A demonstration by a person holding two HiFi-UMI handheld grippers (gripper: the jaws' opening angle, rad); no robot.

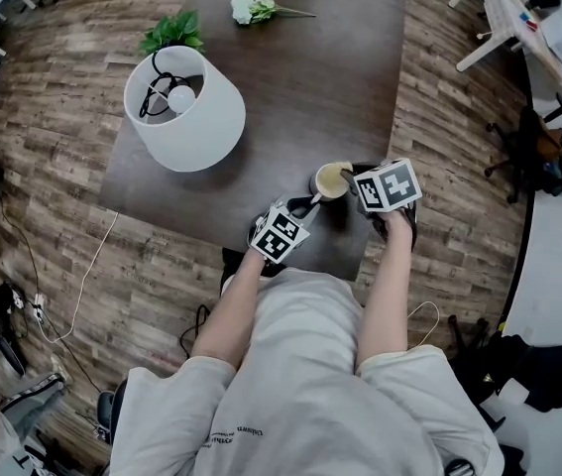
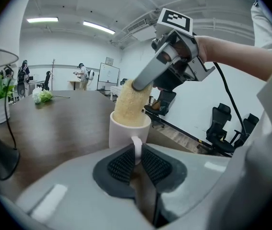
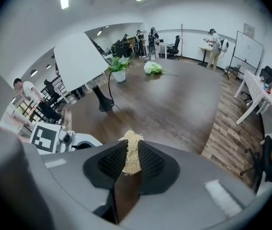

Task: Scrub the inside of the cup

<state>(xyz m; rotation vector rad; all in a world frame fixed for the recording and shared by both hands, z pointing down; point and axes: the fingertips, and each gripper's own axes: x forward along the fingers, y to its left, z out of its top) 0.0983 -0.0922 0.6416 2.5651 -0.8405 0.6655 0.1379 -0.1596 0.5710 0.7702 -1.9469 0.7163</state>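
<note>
A white cup [image 2: 126,132] stands on the dark table [image 1: 310,77] near its front edge, seen from above as a pale round cup [image 1: 332,180]. My left gripper [image 2: 136,157] is shut on the cup's handle [image 2: 136,146]. A yellowish loofah scrubber [image 2: 130,104] pokes down into the cup's mouth. My right gripper [image 3: 131,159] is shut on the top end of that scrubber [image 3: 132,152] and comes in from the cup's right, as the right gripper [image 1: 388,188] shows in the head view. The left gripper [image 1: 282,232] sits at the cup's near left.
A white lamp shade [image 1: 183,107] with its cord stands on the table's left part, a green plant [image 1: 171,32] behind it. A white flower bunch [image 1: 253,6] lies at the far edge. Office chairs [image 2: 227,128] and other desks stand beyond the table. People are in the far background.
</note>
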